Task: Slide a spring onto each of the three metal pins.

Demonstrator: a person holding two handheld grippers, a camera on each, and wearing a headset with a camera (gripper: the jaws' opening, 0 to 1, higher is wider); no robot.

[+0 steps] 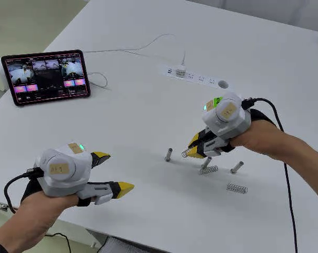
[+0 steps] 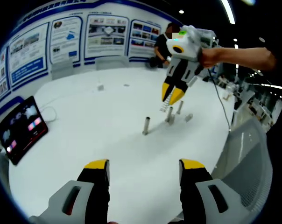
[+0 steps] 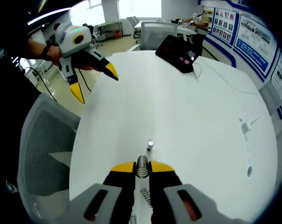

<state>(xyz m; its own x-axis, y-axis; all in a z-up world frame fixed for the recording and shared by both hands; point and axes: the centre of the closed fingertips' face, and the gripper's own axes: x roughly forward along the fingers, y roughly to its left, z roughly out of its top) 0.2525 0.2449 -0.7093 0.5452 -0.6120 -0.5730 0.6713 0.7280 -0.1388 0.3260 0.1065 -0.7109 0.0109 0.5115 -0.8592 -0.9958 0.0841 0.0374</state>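
In the head view, the right gripper has its jaws pinched narrow on one spring, held low over the white table between the left pin and the middle pin. The far pin stands beside them. Two spare springs lie loose on the tabletop rather than in any holder, one at the foot of the middle pin. The left gripper hovers well apart with its jaws spread wide, gripping nothing. A tablet and a power strip sit farther back. In the left gripper view, its own jaws gape at the bottom, and the right gripper dangles the spring above the pin cluster. In the right gripper view, the spring is clamped between the yellow tips, and the left pin stands bare just ahead. By my reading no pin wears a spring yet: the first is in hand, and all three remain to be fitted.
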